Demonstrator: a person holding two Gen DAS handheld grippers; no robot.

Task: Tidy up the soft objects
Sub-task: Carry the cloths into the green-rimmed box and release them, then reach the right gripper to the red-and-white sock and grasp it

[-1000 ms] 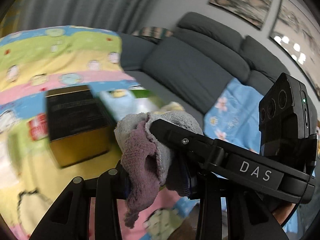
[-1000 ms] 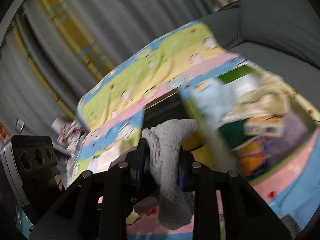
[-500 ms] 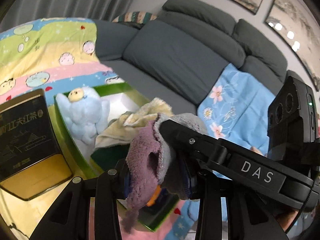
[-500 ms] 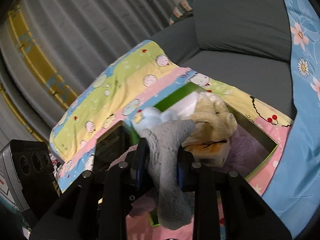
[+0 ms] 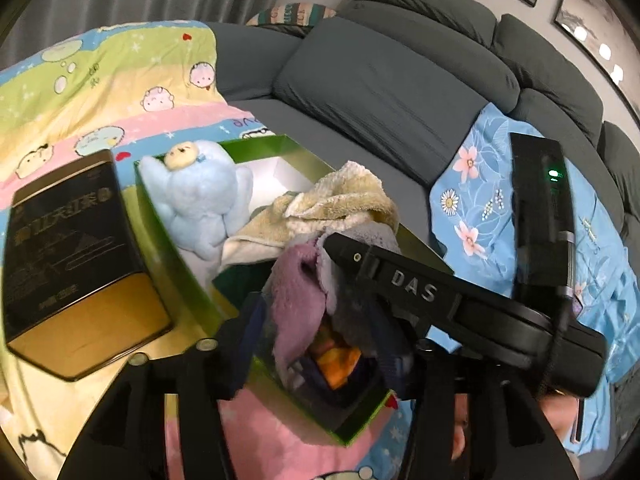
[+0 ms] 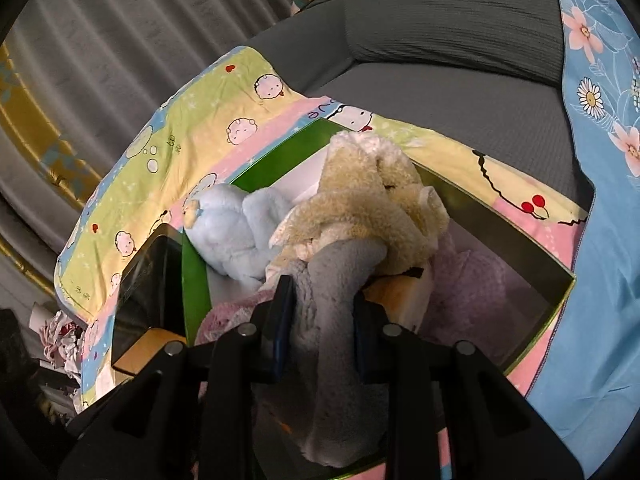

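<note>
Since the earlier frames both grippers have swung from over the black and gold tin to a position above the green box, carrying the same cloth between them.

Left wrist view: the left gripper (image 5: pixel 320 344) is clamped on the purple and grey cloth (image 5: pixel 298 304), which bunches up between its fingers and hangs below them over the near end of the green box (image 5: pixel 192 276). The right gripper (image 5: pixel 348 256) crosses in from the right and bites the grey upper fold of the same cloth. Beyond the fingertips lie a yellow towel (image 5: pixel 340 204) and, to their left, a pale blue plush toy (image 5: pixel 196 200), both inside the box. Directly beneath the fingers something orange shows in the box; it cannot be identified. The black and gold tin (image 5: pixel 68 256) sits outside, left of the box, closed.

Right wrist view: the right gripper (image 6: pixel 322 308) pinches a grey roll of the cloth (image 6: pixel 336 320), whose tail droops below the fingers. Ahead of them the yellow towel (image 6: pixel 372 200) is heaped, the plush toy (image 6: pixel 232 228) left of it, a lilac fabric (image 6: pixel 468 284) to the right on the box floor.

Assessment: the cloth appears light, limp and non-slip; it will sag and unfold wherever unsupported, so holds belong on folded bulk, not on edges. The box looks nearly full; the lilac side seems to offer the most room.
</note>
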